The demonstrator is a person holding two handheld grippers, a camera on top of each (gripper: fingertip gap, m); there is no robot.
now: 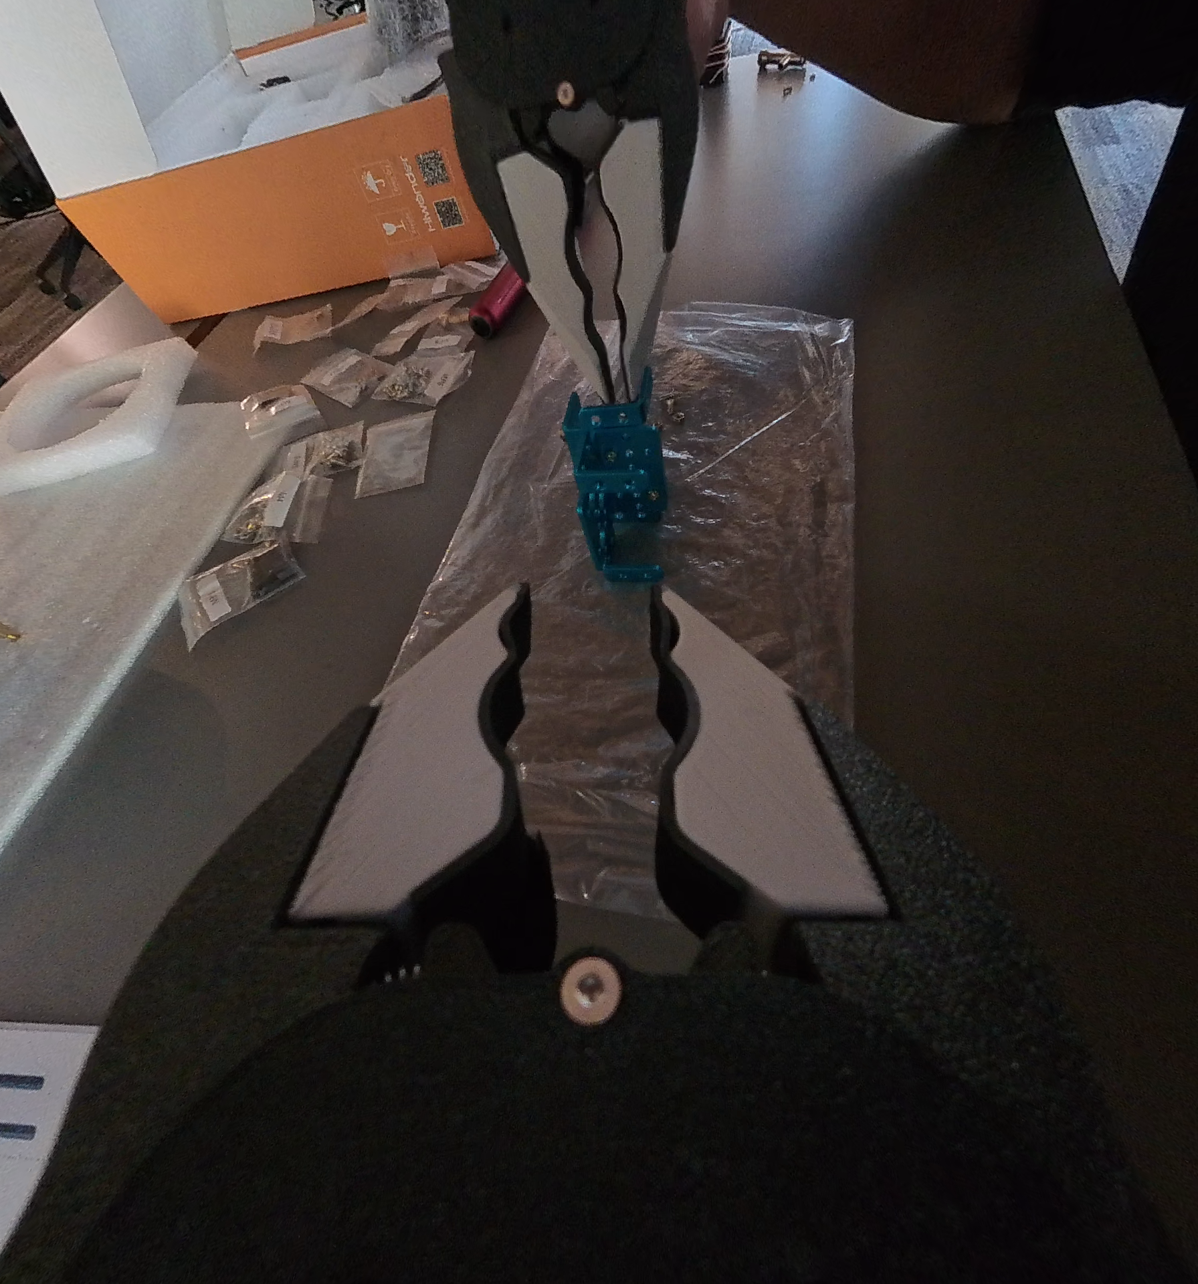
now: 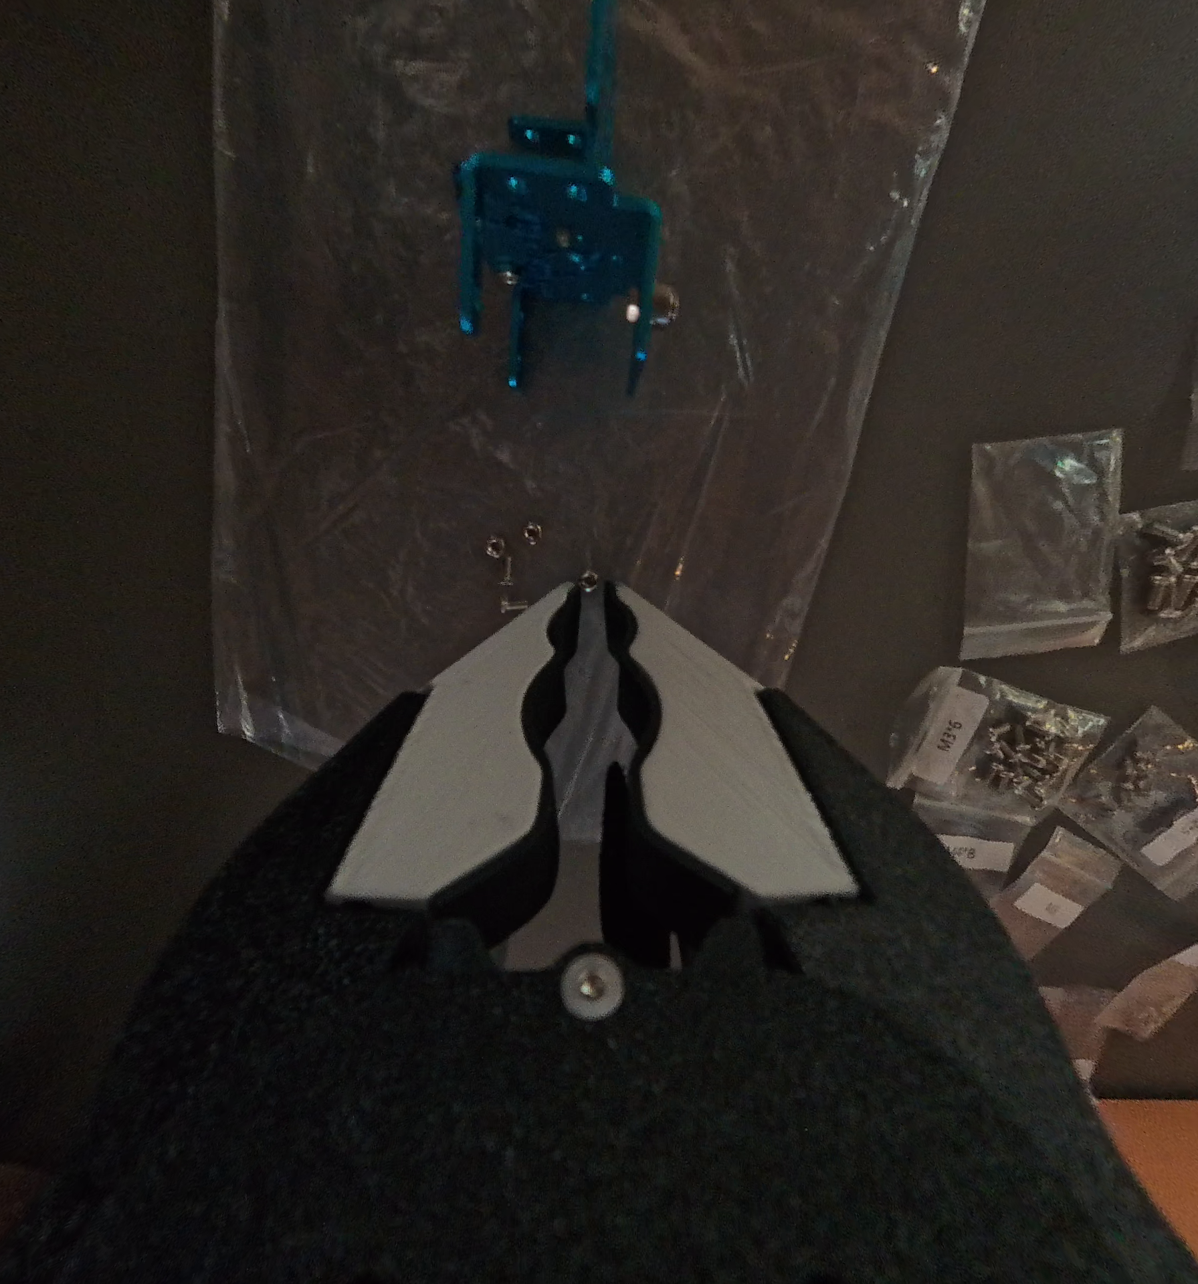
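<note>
A blue metal bracket assembly [image 1: 617, 479] lies on a clear plastic sheet [image 1: 756, 486] on the dark table. My left gripper [image 1: 592, 594] is open and empty, its fingertips just short of the bracket's near end. My right gripper [image 1: 617, 389] reaches down from the far side to the bracket's far end. In the right wrist view my right gripper [image 2: 589, 587] is shut, with a small silver nut [image 2: 589, 579] pinched at its tips. The bracket [image 2: 561, 243] lies ahead of it on the sheet [image 2: 304, 486]. A few loose nuts and screws [image 2: 512, 556] lie just left of the tips.
An open orange box [image 1: 269, 208] stands at the far left. Small clear bags of screws [image 1: 346, 431] [image 2: 1041, 542] are scattered beside the sheet. A white foam piece [image 1: 75, 431] and a red tool handle [image 1: 495, 302] lie nearby. A person's arm [image 1: 929, 69] is at the top right. My hands' fingertips stand some 15 cm from each other.
</note>
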